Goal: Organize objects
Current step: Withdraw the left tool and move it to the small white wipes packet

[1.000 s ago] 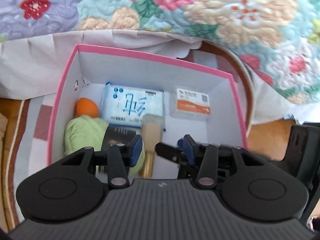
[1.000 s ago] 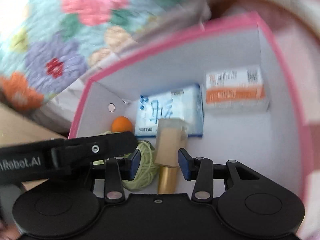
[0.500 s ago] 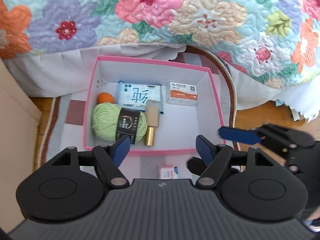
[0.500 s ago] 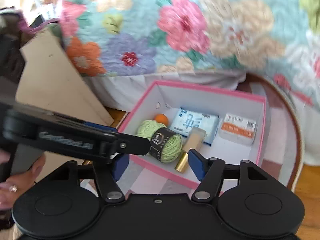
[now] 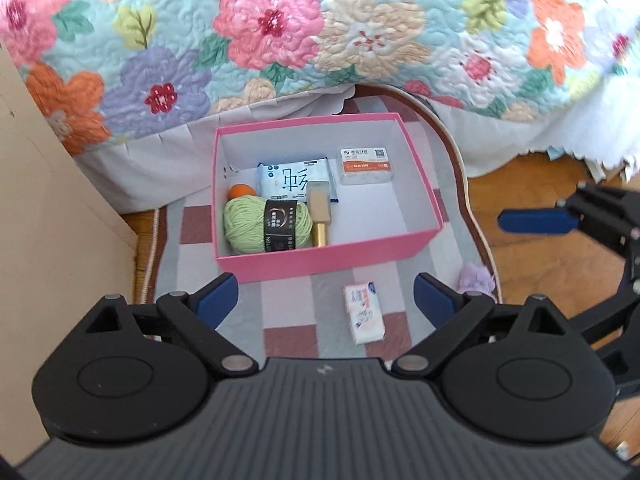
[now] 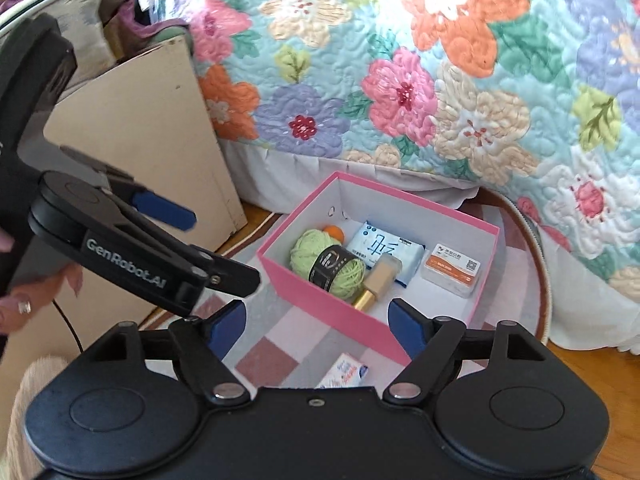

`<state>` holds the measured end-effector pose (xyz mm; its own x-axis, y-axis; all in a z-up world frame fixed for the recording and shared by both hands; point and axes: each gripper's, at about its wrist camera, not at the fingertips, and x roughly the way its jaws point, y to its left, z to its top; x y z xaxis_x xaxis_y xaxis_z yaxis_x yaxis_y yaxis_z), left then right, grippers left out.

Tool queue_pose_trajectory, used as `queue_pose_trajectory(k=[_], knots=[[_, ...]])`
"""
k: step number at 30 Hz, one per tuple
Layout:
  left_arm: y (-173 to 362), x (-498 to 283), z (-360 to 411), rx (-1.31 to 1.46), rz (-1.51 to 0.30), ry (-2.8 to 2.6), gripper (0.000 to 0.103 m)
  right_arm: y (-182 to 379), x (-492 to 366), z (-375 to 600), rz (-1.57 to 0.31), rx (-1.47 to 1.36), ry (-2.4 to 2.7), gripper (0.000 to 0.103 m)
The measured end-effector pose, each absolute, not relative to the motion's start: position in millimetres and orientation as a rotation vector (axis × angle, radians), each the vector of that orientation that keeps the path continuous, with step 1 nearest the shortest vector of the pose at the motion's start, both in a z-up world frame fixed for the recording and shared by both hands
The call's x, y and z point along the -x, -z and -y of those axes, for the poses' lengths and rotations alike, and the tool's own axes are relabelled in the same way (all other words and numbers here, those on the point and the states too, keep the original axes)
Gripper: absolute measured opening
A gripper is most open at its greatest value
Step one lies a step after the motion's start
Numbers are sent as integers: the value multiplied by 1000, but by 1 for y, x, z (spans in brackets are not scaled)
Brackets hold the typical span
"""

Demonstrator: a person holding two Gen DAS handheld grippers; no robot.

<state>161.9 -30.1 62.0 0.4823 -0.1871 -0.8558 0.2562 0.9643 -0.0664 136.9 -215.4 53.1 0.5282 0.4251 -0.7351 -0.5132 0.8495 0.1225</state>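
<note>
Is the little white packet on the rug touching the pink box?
Apart. In the left wrist view, a band of checked rug shows plainly between the white packet and the near wall of the pink box.

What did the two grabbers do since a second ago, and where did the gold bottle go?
The right tool let go of the gold bottle, which now lies in the pink box beside the green yarn. Both tools pulled up and back from the box; the left tool opened wider. The yarn, orange ball, blue packet and orange-label case stayed put.
</note>
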Motion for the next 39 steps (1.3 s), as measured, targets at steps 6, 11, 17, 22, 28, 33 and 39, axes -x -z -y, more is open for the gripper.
queue_pose_trajectory(k=[6, 11, 17, 22, 28, 33, 39], knots=[[-68, -128, 30, -133, -1023, 276, 96, -64, -110, 207, -841, 184, -586, 82], [-58, -109, 27, -149, -1039, 295, 97, -58, -88, 194, -845, 270, -595, 82], [-36, -93, 25, -166, -1047, 312, 102, -38, -59, 188, -803, 303, -631, 83], [-5, -97, 12, -31, -1077, 324, 102, -7, -47, 182, -778, 350, -574, 92], [42, -106, 3, 46, -1091, 317, 102, 28, -42, 175, -767, 353, -523, 92], [71, -114, 4, 81, -1066, 308, 102, 59, -56, 183, -769, 284, -464, 92], [96, -130, 15, 104, -1015, 314, 99, 88, -78, 183, -848, 292, -404, 89]])
